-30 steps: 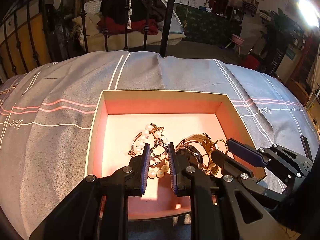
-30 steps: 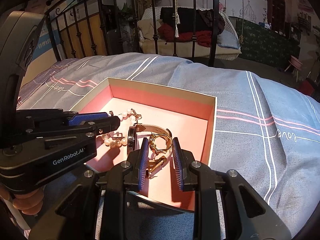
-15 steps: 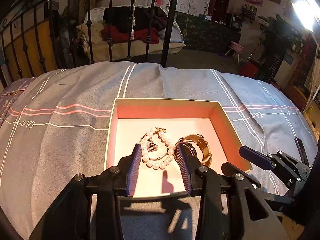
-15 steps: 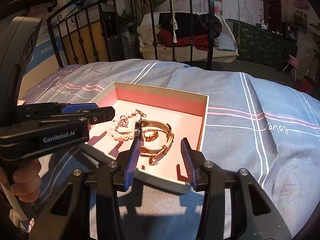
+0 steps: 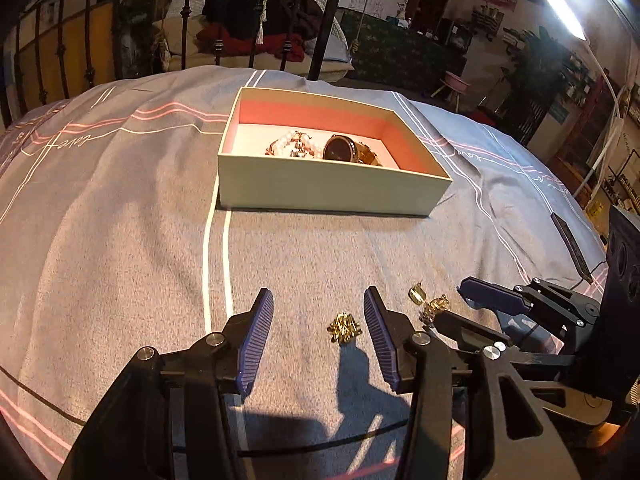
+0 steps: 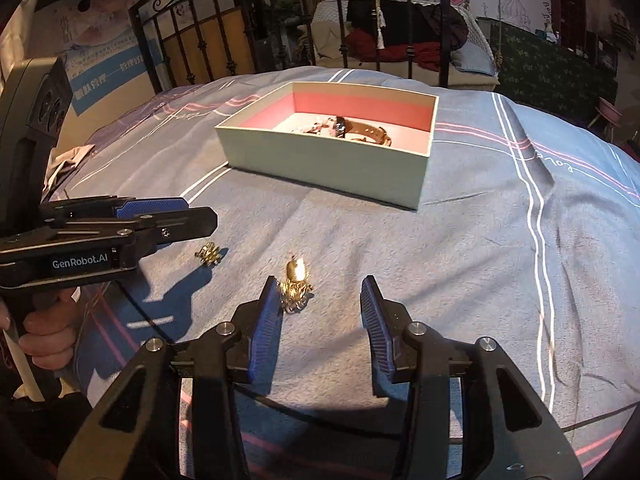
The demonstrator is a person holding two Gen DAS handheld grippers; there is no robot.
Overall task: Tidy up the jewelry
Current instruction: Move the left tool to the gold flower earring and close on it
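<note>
A pale box with a pink inside (image 5: 328,190) (image 6: 320,160) lies on the grey bedspread. It holds a pearl bracelet (image 5: 294,146) and a gold watch (image 5: 340,149) (image 6: 360,130). Two small gold pieces lie on the bedspread in front of it. One (image 5: 344,327) (image 6: 210,254) lies between my left gripper's (image 5: 318,328) open fingers, close to the right one. The other (image 5: 430,304) (image 6: 296,286) lies by the left finger of my open right gripper (image 6: 320,308). Both grippers are empty.
A black iron bed rail (image 5: 224,20) stands behind the box, with a chair of clothes (image 6: 400,40) beyond it. The bedspread (image 6: 500,240) slopes away to the right. My left gripper's body (image 6: 80,240) is close to the right gripper's left side.
Both grippers have pulled back from over the box to the near part of the bedspread and opened wider. The two small gold pieces have come into view.
</note>
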